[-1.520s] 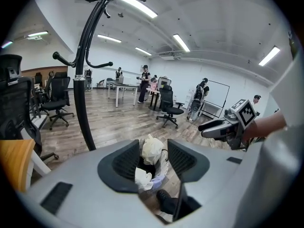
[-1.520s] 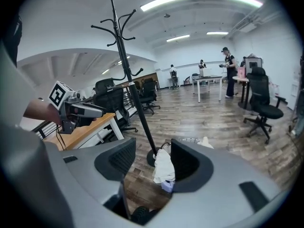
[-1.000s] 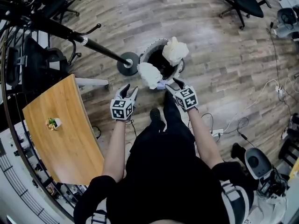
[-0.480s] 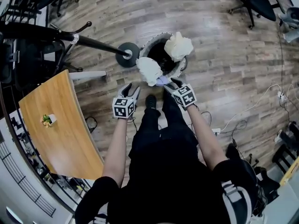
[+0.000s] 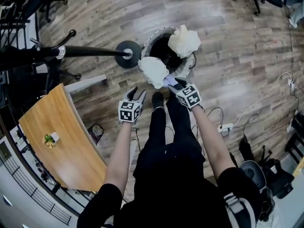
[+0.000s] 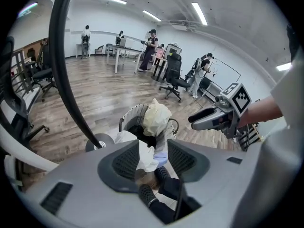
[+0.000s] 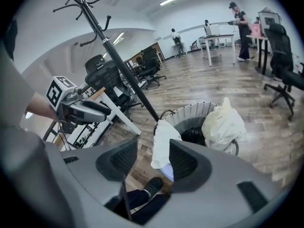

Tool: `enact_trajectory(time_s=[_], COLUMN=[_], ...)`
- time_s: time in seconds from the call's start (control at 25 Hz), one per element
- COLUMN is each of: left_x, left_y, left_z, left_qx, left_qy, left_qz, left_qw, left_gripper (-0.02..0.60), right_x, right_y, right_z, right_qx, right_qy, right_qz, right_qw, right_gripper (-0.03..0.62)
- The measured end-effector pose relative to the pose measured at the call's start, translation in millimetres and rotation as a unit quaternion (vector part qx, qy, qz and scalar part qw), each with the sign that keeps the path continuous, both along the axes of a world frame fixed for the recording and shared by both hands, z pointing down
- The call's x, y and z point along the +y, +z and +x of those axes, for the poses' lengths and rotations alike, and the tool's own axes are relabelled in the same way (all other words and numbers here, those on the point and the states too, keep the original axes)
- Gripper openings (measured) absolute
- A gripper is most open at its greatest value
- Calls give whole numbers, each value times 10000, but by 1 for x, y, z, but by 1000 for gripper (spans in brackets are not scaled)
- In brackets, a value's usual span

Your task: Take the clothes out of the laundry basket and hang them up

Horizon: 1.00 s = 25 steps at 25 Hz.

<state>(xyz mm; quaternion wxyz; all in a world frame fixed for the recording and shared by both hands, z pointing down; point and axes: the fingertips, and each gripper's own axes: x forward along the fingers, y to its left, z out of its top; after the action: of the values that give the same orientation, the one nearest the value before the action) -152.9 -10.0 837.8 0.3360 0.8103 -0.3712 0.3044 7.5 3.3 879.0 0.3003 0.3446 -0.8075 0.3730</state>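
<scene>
— Looking along the left gripper (image 5: 135,95), what do its jaws have hold of?
— Nothing. They stand wide apart, and only cloth farther off shows through the gap: a white garment (image 5: 153,71) draped over the near rim of the laundry basket (image 5: 151,38), ahead of and below the jaws.
— And the right gripper (image 5: 175,85)?
— Its jaws have just been closing a little, yet they too stand well apart, with nothing pressed between them. The same white garment hangs straight ahead of them, and a pale blue cloth (image 5: 168,81) peeps out under its lower edge, nearest the jaw tips.
— Do the tips touch that blue cloth?
— From the head view they look just beside it; I can't tell whether they meet it, since the gripper covers the spot.
— What else is in the basket?
— A cream garment (image 5: 184,41) bunched on the far rim, beyond the white one as seen from both pairs of jaws. The inside of the basket is dark.
— And round about?
— A coat stand (image 5: 90,51) has its round base beside the basket, left of the left jaws. The person's shoe (image 5: 157,99) rests on the wood floor (image 5: 228,65) between the two grippers, just short of the basket.
</scene>
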Motion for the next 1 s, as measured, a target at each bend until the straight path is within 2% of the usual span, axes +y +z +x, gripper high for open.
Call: enact_trajectory(time_s=[0.2, 0.52, 0.84, 1.0], left_x=[-5, -15, -25, -33], left_y=[46, 113, 171, 196], left_z=[-6, -18, -21, -20], left_qx=[-55, -92, -252, -161], left_qy=[12, -201, 182, 135], left_qz=[-169, -386, -378, -386], left_qw=[9998, 9990, 9988, 9990], left_gripper=[201, 201, 201, 201], right_x=[1, -23, -46, -47], right_y=[50, 122, 187, 219], right_z=[0, -8, -13, -13], right_qx=[28, -13, 118, 315], right_qy=[138, 324, 477, 393], right_qz=[-214, -424, -458, -500], right_qw=[9997, 9986, 9977, 9975], right_gripper=[218, 215, 198, 198])
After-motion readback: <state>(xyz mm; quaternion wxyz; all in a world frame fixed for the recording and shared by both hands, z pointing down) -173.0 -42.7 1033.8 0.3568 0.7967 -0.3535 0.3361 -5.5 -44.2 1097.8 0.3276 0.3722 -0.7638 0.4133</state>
